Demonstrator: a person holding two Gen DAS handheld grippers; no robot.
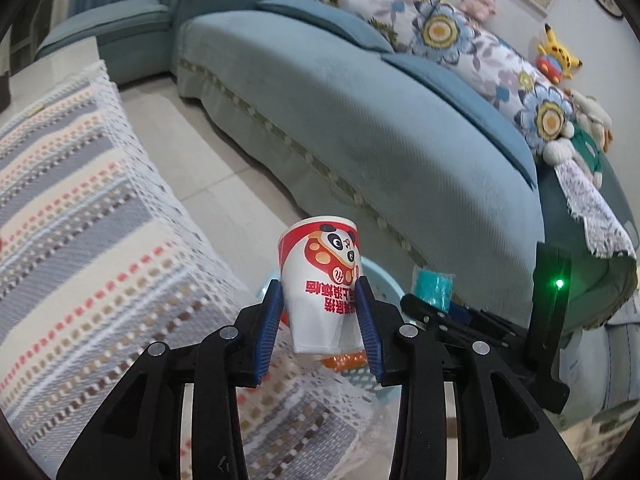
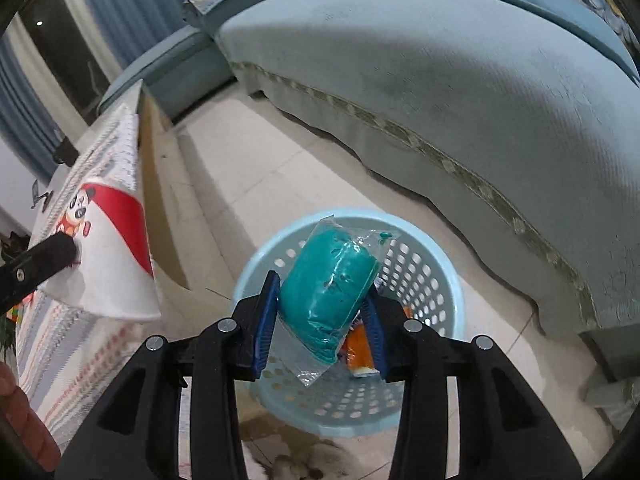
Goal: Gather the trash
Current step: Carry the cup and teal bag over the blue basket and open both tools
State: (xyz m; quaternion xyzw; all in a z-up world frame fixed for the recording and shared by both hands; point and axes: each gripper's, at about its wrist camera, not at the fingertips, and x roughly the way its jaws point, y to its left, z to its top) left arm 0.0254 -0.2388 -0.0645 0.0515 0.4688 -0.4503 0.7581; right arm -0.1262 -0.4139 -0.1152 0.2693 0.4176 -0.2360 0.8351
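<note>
My left gripper (image 1: 319, 308) is shut on a white paper cup (image 1: 322, 280) with a red panda print, held upside down past the table edge. The cup also shows at the left of the right wrist view (image 2: 114, 252). My right gripper (image 2: 322, 312) is shut on a teal packet in clear plastic wrap (image 2: 330, 300), held above a light blue perforated basket (image 2: 448, 292) on the floor. An orange wrapper (image 2: 358, 350) lies inside the basket. In the left wrist view the teal packet (image 1: 434, 284) and the basket rim (image 1: 382, 276) show behind the cup.
A table with a striped cloth (image 1: 80, 216) is at the left. A teal sofa (image 1: 380, 128) with floral cushions (image 1: 472, 48) and plush toys runs along the right. Pale tiled floor (image 2: 260, 168) lies between them.
</note>
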